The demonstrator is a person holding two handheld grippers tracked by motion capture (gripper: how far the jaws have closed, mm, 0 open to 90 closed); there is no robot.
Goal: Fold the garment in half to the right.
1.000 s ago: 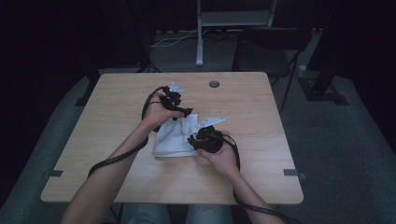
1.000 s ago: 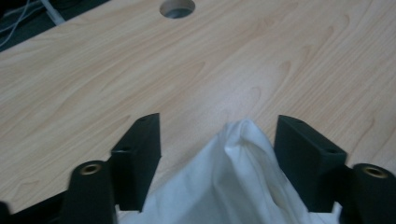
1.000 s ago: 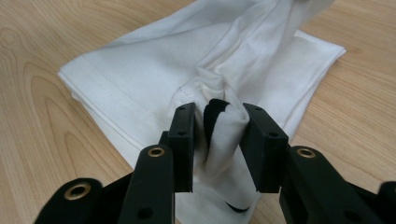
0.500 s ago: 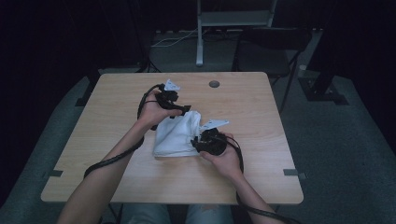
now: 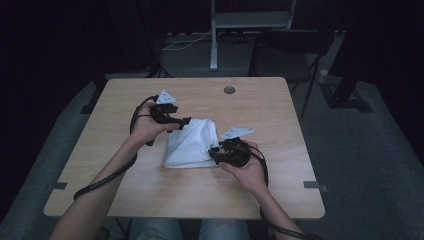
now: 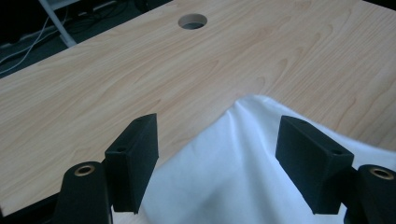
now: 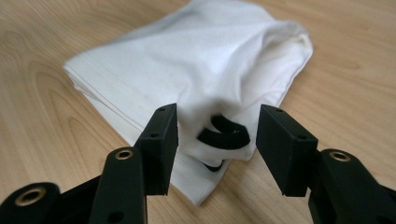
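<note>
A folded white cloth (image 5: 192,142) lies flat in the middle of the wooden table (image 5: 300,130). My left gripper (image 5: 182,121) hovers over its far left corner. In the left gripper view its jaws (image 6: 219,135) stand wide apart above the cloth (image 6: 243,163) and touch nothing. My right gripper (image 5: 215,152) sits at the cloth's near right edge. Its jaws (image 7: 217,126) have just been opening. The cloth's folded edge (image 7: 187,70) and a black loop (image 7: 224,135) lie between the pads without being pressed.
A round cable hole (image 5: 229,90) is set in the table's far side, also seen in the left gripper view (image 6: 192,21). A chair (image 5: 295,45) and a metal stand (image 5: 215,35) are on the floor beyond the table. Cables trail from both grippers along the forearms.
My left gripper has drawn back to the left, off the cloth's far corner. The right gripper's jaws have spread wider at the cloth's edge.
</note>
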